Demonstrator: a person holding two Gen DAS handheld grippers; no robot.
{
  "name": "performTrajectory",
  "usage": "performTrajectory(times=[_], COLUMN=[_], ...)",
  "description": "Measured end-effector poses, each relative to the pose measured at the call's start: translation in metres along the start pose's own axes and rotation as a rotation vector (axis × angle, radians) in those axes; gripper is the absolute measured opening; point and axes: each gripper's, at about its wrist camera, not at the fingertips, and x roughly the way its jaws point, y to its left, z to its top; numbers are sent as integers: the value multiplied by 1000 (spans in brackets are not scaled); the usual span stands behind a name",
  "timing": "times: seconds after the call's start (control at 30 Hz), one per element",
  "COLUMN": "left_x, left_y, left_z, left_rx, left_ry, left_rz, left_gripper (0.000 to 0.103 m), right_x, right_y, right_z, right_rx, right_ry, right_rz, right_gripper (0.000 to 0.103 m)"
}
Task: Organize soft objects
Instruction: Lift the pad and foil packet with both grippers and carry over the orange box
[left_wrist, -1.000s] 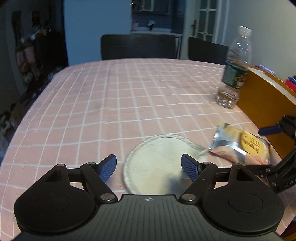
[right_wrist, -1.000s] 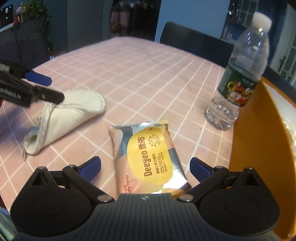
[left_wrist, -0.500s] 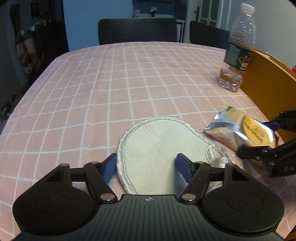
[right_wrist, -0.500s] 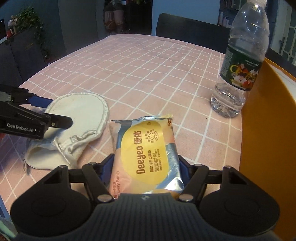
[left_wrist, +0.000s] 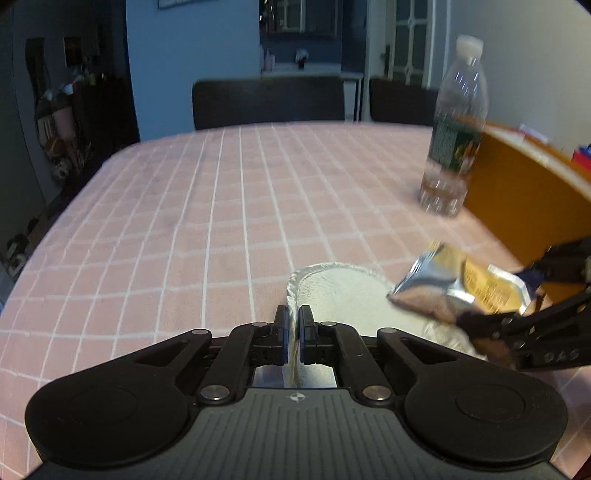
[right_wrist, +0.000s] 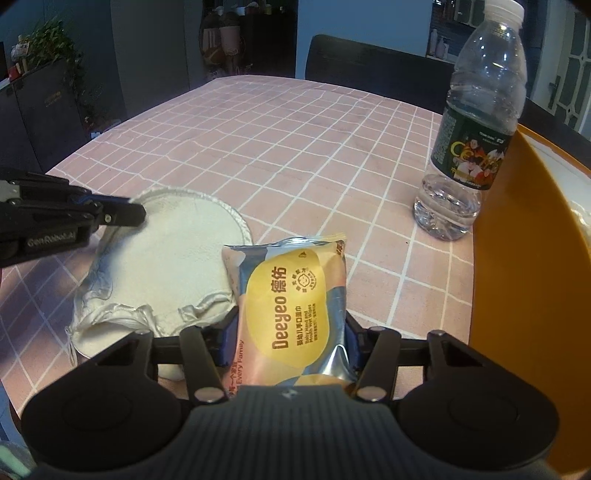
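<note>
left hand-held gripper (left_wrist: 291, 338) pinching hem of limp cream round cloth mitt (right_wrist: 177, 254) on pink-checked counter (left_wrist: 221, 206) | right hand-held gripper (right_wrist: 286, 341) clamping light, squashy, slippery yellow-and-silver foil wipes pack (right_wrist: 295, 299) by its sides, just above counter

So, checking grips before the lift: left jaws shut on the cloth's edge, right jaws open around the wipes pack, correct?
Not quite. The right gripper is shut on the wipes pack, as the right wrist view shows. The left gripper does pinch the cloth.

Both wrist cameras sit low over the table (left_wrist: 221, 206); both share the water bottle (right_wrist: 476, 122).
</note>
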Motion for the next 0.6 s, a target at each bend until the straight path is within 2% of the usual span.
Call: performTrajectory(times=[0.27,0.43,0.6], left_x=[-40,-68,-92], left_y=[-12,-31,-57], left_z=[30,56,80], left_rx=[30,75,127], left_ry=[-156,-276,-383], left_rz=[-45,-88,-135], left_gripper=[5,5,5], right_x=[-40,-85,-133], right_y=[-8,-21,-39], right_z=[12,22,30], right_rx=[24,38,47], right_ry=[-91,-179,-253], right_rz=[-8,-27,-87], right_gripper=[49,49,49])
